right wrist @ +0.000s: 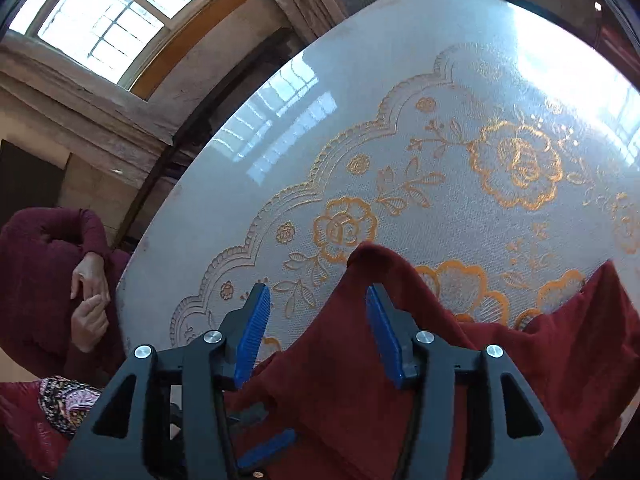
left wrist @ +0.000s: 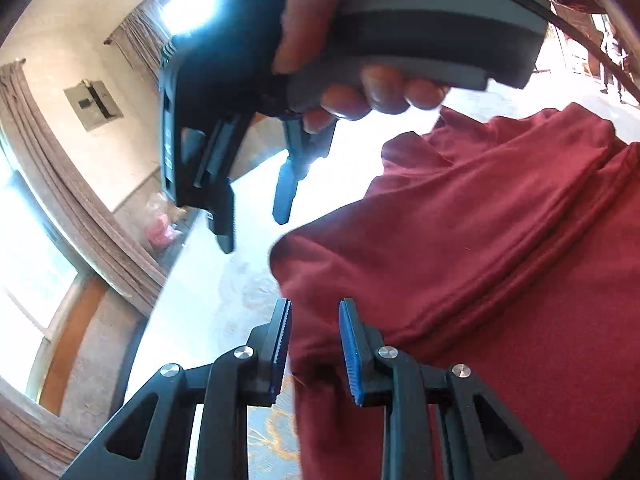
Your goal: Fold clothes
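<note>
A dark red garment (left wrist: 480, 240) lies bunched in folds on the round table (left wrist: 224, 288). My left gripper (left wrist: 316, 344) sits at the garment's left edge, and its blue pads close on a thick fold of the cloth. Above it, a hand holds my right gripper (left wrist: 254, 230), whose fingers stand apart with nothing pinched. In the right wrist view, a raised peak of the red garment (right wrist: 340, 380) stands between the wide jaws of the right gripper (right wrist: 318, 332). It leans toward the right pad, and the left pad is clear of it.
The table (right wrist: 400, 120) has a glossy white cover with an orange flower pattern, bare beyond the garment. Another person in a maroon sleeve (right wrist: 48, 248) sits at the table's left edge. Windows and curtains (left wrist: 80, 208) stand behind.
</note>
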`<state>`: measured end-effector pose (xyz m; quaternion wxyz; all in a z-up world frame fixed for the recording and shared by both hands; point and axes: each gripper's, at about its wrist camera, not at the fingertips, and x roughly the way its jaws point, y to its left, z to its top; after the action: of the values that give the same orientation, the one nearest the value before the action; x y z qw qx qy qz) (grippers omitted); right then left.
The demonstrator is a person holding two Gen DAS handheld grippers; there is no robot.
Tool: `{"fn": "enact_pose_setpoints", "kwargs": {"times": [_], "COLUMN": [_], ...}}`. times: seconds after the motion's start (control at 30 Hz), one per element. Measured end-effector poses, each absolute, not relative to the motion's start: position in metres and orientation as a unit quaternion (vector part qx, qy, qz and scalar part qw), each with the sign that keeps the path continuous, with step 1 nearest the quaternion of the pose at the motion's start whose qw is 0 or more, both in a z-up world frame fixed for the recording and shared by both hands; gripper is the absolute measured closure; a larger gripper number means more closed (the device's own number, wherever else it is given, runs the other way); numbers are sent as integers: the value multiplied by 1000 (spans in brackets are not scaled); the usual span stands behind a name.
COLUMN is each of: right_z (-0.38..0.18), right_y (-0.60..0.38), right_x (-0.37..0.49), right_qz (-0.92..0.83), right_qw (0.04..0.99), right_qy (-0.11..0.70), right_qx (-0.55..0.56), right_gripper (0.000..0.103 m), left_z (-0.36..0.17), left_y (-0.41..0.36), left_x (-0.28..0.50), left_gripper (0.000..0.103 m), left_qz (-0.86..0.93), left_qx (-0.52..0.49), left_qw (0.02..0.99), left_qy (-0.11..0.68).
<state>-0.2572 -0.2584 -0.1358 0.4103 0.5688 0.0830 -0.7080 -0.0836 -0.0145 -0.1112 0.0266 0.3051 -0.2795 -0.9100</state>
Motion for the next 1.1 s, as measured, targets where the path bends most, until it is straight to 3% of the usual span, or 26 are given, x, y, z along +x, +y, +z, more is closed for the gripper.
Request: {"fn": "enact_pose_setpoints", "kwargs": {"times": [0.13,0.27,0.37,0.6,0.63,0.7,0.87,1.1], "right_z": [-135,-148,-156,-189,-191,-190,-180,-126], "right_y": [-292,-307,-315,-333,-335,-338,-334,-267], "right_x": [-251,-234,-224,-220,-222,-227,-241,-328], "right_qz": [-715,-650,-606,-527,-526,-530,-579,-723], "right_qw": [387,366,382,373,368,362,307,242], "right_qy": [240,431,484,560,559,546,513,234], "right_qx": [530,508,502,519,524,538,553,603], "right_gripper": [49,58,58,58,59,81,90,103], "left_z": [-147,-159,-170,-170,-170,-169,-169,-170], "left_y": [-12,-4,7,13,14,15,14,16], "left_x": [-110,-92,-78,-76,-75,-74,-72,-74], "left_gripper": [80,88,102,103,103,103,103,103], "left_qz": [-872,-863,-855,-853,-853,-851,-853,-851], "left_qx": [346,333,314,319,318,316,316,314], "left_qw": [6,-5,-1,-10,-9,-7,-10,-11], "left_qy": [-347,-379,-413,-412,-415,-419,-416,-420]}}
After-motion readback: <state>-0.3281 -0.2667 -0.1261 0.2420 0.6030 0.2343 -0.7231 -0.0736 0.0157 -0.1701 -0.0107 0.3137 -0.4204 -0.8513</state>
